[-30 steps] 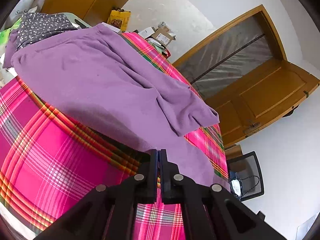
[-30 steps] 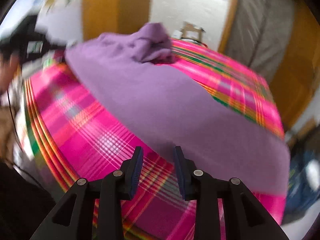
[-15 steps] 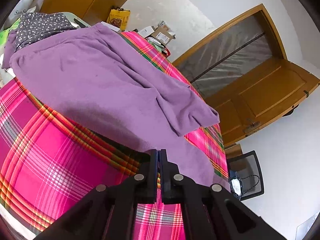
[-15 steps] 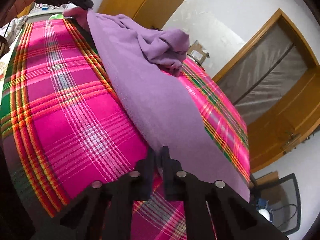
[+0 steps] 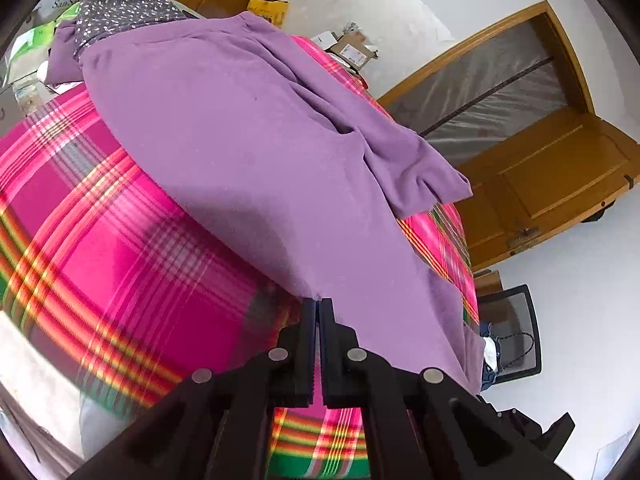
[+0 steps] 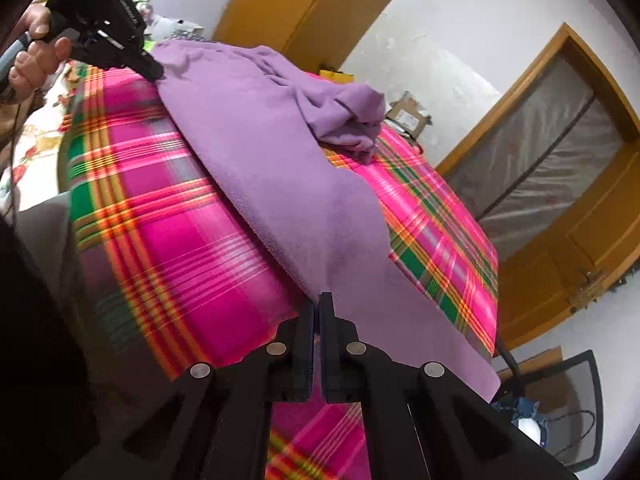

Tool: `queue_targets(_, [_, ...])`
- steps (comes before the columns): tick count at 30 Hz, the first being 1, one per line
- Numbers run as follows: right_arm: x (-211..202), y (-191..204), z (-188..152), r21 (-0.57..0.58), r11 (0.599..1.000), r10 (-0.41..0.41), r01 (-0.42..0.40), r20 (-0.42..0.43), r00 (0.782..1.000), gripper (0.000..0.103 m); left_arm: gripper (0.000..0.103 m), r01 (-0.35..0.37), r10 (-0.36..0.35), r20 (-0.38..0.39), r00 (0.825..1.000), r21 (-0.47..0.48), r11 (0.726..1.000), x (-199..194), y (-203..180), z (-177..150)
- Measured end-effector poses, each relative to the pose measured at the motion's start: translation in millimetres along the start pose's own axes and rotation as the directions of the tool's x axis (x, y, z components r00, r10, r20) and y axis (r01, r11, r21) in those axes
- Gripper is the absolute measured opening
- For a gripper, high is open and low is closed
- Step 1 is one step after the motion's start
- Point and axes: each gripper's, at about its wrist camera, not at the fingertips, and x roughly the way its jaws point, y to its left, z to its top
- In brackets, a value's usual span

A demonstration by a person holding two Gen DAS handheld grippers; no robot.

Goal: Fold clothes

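Both tongs are pinched on one edge of the purple garment (image 5: 256,168): the left gripper (image 5: 318,308) has its fingers pressed together on the near hem, and the right gripper (image 6: 318,304) is clamped the same way on that edge further along. From the right wrist view, the left gripper (image 6: 154,72) shows at the far end of the same hem, in the person's hand (image 6: 34,60). Holding two spaced points on one side likely serves to keep the edge taut and straight, so it can be carried over as a clean fold.

That garment lies spread over the pink plaid blanket (image 5: 120,248) on the bed, with a sleeve (image 6: 344,120) bunched loosely on top toward the far side; that lump would probably need flattening for a tidy result. A grey dotted cloth (image 5: 120,12) sits beyond the garment's far end. A wooden door (image 6: 560,184) stands well apart.
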Motion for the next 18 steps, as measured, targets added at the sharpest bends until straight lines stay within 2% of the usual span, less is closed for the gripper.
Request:
queue_targets(7, [10,12,-20,-0.004,0.997,0.081,-0.081,-0.097,0.992,0.003,0.002,-0.018,0.019,-0.066,0.998,0.012,1.000,17,13,-12])
queue_targets(10, [10,11,-20,0.012,0.996,0.085,-0.084,-0.102,0.991,0.008,0.002,-0.011,0.011,-0.071,0.997,0.011,1.000,11,18,-14])
queue_targets(11, [8,9,-19,0.025,0.995,0.095,-0.093,-0.096,0.991,0.010,0.002,-0.006,0.007,-0.064,0.998,0.023,1.000,6,19,-14])
queue_targets(14, [0,-6,-15,0.104,0.985,0.143,-0.137,-0.051,0.988,0.023,0.002,-0.020,0.021,-0.022,1.000,0.049,0.999,-11,22,-12])
queue_targets(16, [-5,-21,-11,0.193,0.967,0.169,-0.166,-0.002,0.986,0.027,0.002,-0.026,0.025,0.017,1.000,0.053,0.998,-23,28,-7])
queue_targets(18, [-7,-33,-8,0.261,0.948,0.177,-0.179,0.034,0.984,0.029,0.002,-0.062,0.058,0.078,0.995,0.051,0.997,-35,36,4])
